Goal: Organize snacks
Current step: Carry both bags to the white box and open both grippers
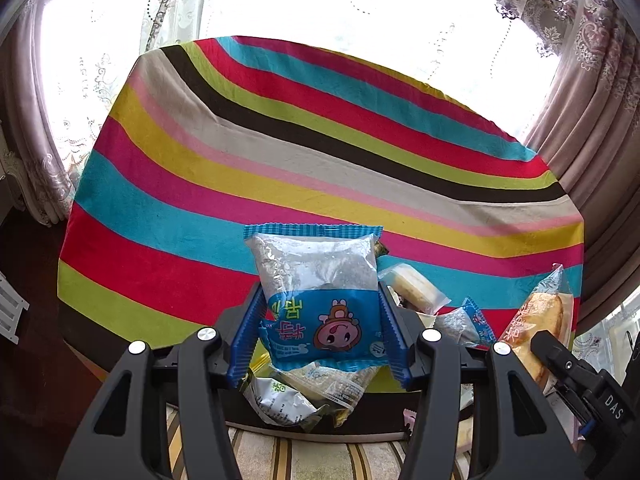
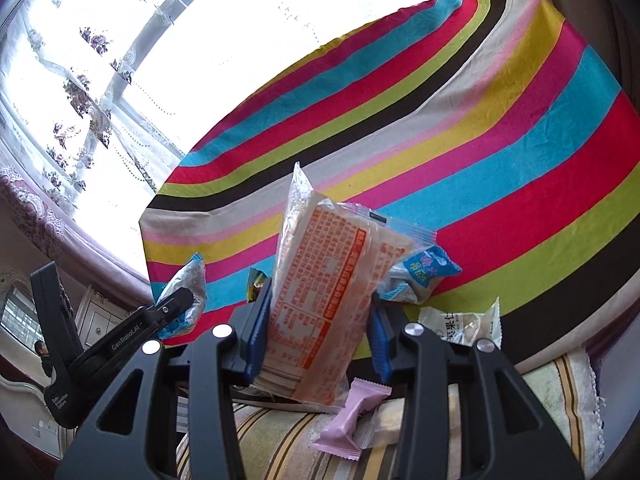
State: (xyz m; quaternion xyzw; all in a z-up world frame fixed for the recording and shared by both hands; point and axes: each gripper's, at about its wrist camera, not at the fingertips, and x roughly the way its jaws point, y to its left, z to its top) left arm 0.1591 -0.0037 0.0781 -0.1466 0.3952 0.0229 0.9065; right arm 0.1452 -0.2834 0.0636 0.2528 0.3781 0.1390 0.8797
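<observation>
My left gripper (image 1: 320, 320) is shut on a blue and clear snack packet with a cartoon face (image 1: 320, 292), held above the striped tablecloth (image 1: 280, 160). My right gripper (image 2: 318, 312) is shut on an orange-printed bread packet (image 2: 320, 280), held upright above the table's near edge. The bread packet and right gripper also show in the left wrist view (image 1: 540, 320). The left gripper with its packet shows at the left of the right wrist view (image 2: 176, 304).
Loose snacks lie near the table's front edge: a white-green packet (image 1: 280, 400), a pale cake packet (image 1: 416, 288), a small blue packet (image 2: 424, 272), a white packet (image 2: 460, 324) and a pink candy (image 2: 352, 420). A striped cushion (image 2: 280, 440) lies below. Curtains surround the table.
</observation>
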